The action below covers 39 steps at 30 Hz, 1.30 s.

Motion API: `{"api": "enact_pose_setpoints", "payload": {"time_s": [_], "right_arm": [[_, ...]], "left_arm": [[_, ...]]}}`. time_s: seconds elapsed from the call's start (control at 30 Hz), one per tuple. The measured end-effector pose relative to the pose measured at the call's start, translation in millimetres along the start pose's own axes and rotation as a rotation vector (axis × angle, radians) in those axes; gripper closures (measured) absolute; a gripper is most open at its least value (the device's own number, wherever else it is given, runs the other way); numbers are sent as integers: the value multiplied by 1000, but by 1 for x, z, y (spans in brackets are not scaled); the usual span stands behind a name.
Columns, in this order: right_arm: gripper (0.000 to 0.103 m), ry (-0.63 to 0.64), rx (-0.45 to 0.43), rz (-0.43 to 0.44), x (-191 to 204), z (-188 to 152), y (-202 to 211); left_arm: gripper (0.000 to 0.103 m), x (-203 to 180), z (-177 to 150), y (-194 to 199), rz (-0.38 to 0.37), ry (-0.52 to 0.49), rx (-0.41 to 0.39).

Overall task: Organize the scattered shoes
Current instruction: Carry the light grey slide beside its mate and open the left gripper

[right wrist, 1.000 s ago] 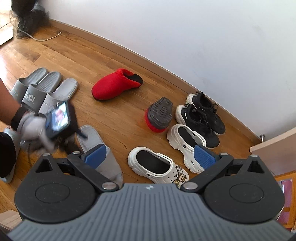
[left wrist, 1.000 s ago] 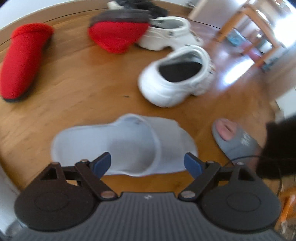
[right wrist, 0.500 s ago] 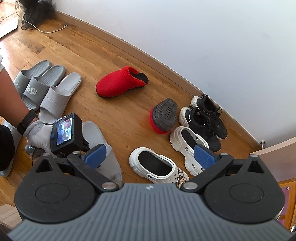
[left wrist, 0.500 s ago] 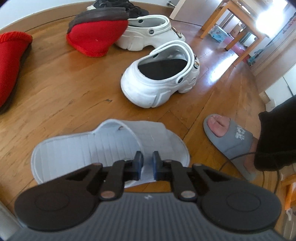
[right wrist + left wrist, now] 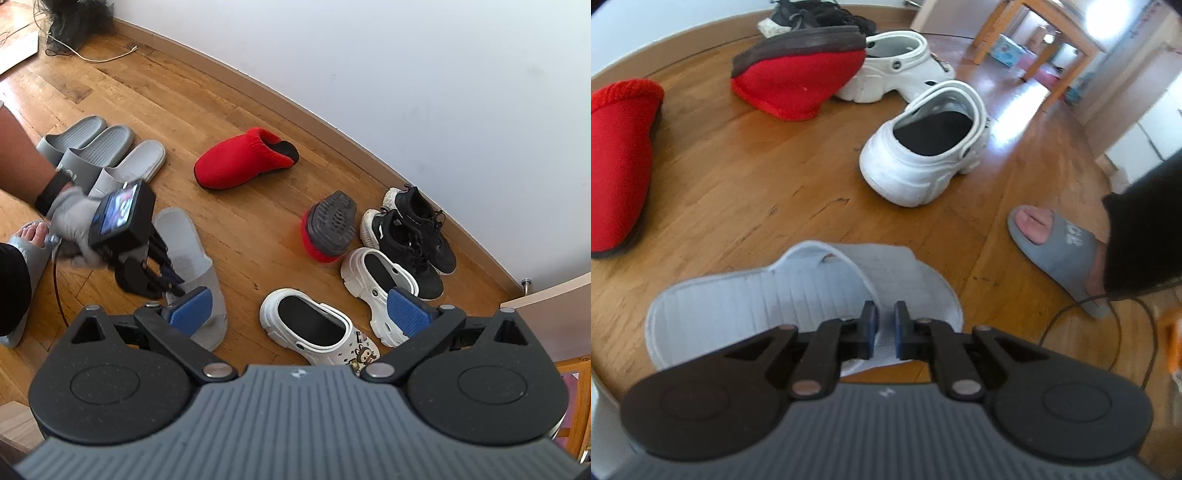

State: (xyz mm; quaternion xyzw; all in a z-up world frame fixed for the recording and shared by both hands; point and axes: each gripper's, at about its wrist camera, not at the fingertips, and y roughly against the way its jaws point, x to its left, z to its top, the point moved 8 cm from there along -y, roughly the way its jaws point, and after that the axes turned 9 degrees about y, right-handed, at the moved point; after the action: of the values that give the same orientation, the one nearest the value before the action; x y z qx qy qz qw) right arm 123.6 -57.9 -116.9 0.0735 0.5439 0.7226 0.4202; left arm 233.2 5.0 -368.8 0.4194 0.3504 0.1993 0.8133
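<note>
Fingers (image 5: 867, 328) of the left gripper (image 5: 884, 330) are pinched on the strap edge of a light grey slipper (image 5: 746, 306) lying flat on the wood floor (image 5: 757, 177), near centre in the left wrist view. Beyond it, a white clog (image 5: 923, 162) sits right of centre, second white clog (image 5: 897, 66) farther back, touching a red slipper (image 5: 801, 81) tipped sole-up. Another red slipper (image 5: 618, 162) lies far left, black sneakers (image 5: 812, 16) at the far wall. Person's foot in a grey slide (image 5: 1060, 251) stands at right. Right wrist view: right gripper (image 5: 295, 314) hangs above the floor, fingers wide apart, nothing between them. Below, a gloved hand (image 5: 74, 221) holds the left gripper (image 5: 173, 282) on the light grey slipper (image 5: 188, 254). Three grey slides (image 5: 99, 151) are lined up side by side far left; red slipper (image 5: 236, 162) centre, overturned red slipper (image 5: 330, 225), black sneakers (image 5: 410, 236) and both white clogs (image 5: 314, 325) at right near the wall (image 5: 406, 74).
</note>
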Motion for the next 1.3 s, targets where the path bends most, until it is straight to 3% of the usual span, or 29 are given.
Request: {"api": "enact_pose_setpoints", "payload": {"time_s": [0.13,0.27,0.3,0.33,0.37,0.4,0.5,0.63,0.77,0.87,1.0,1.1,1.17,1.23,1.3], "right_arm": [[1,2,-49,91,8,4,-8],[1,4,-99,182,17,8,-15],[1,4,-111,205,19,9,-16],[1,5,-124,228,21,10,-18],[1,5,-136,251,23,11,-19],[1,69,-149,261,32,7,-30],[1,265,-187,290,61,-5,-65],[1,528,-236,326,99,-22,-112],[1,792,-283,359,136,-41,-159],[1,905,-266,306,151,-50,-193],[1,1217,-323,204,180,-68,-238],[1,1375,-310,223,203,-82,-260],[0,1391,-288,221,209,-86,-269],[0,1442,-274,139,218,-90,-283],[3,1451,-262,98,221,-88,-290]], "left_arm": [[94,14,-2,5,-9,-60,45],[90,20,-3,7,-37,-49,96],[83,20,-4,8,-27,-53,96],[67,20,-6,13,-1,-63,89],[58,19,-7,18,12,-64,72],[47,17,-8,23,25,-64,55],[43,16,-15,42,43,-37,7],[30,12,-49,85,92,47,-87],[28,13,-92,106,173,145,-104],[28,18,-118,109,217,238,-79],[27,23,-127,111,234,299,-67],[27,29,-125,112,269,300,-66],[27,35,-118,115,315,297,-83],[18,45,-116,118,384,320,-80],[18,52,-118,119,419,346,-69]]}}
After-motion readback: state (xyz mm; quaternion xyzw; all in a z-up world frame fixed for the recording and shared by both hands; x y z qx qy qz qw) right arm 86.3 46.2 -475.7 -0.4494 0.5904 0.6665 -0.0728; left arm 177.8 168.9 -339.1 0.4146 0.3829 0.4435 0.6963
